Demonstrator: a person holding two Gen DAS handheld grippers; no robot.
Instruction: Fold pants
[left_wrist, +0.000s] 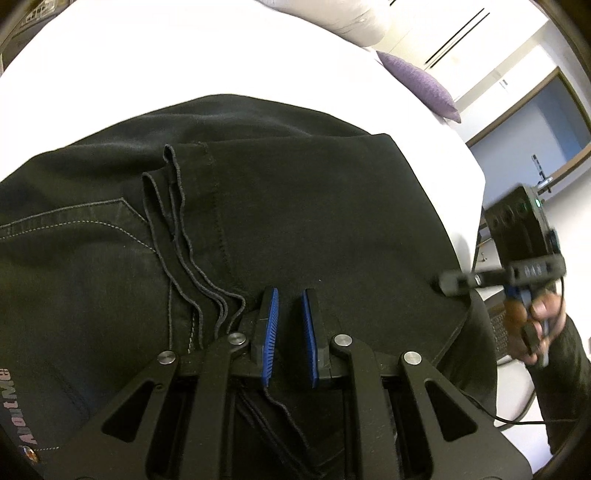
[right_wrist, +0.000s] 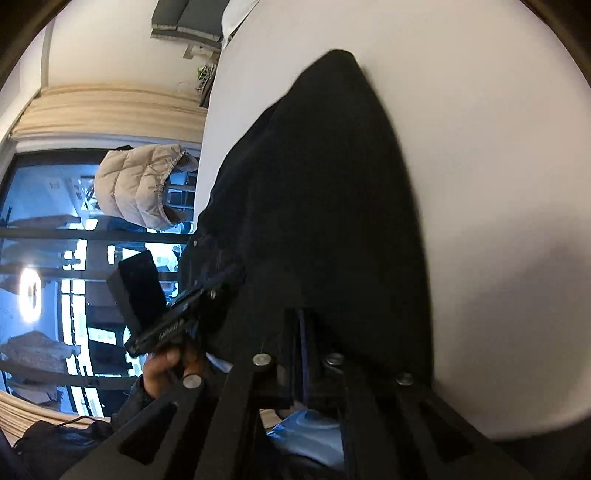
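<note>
Black pants (left_wrist: 277, 206) lie folded on a white bed, with the leg hems (left_wrist: 173, 192) stacked over the back pocket. My left gripper (left_wrist: 290, 321) hovers just above the pants with its blue pads apart and nothing between them. In the left wrist view the right gripper (left_wrist: 454, 282) is at the pants' right edge, held by a hand. In the right wrist view the pants (right_wrist: 325, 206) hang over my right gripper (right_wrist: 306, 332); the jaws look closed on the fabric edge, with the tips hidden by cloth.
The white bed (left_wrist: 184, 55) stretches behind the pants, with a purple pillow (left_wrist: 421, 85) and a white pillow (left_wrist: 351, 22) at its far right. The right wrist view shows a window (right_wrist: 55, 229) and a beige puffer jacket (right_wrist: 140, 184) beyond the bed edge.
</note>
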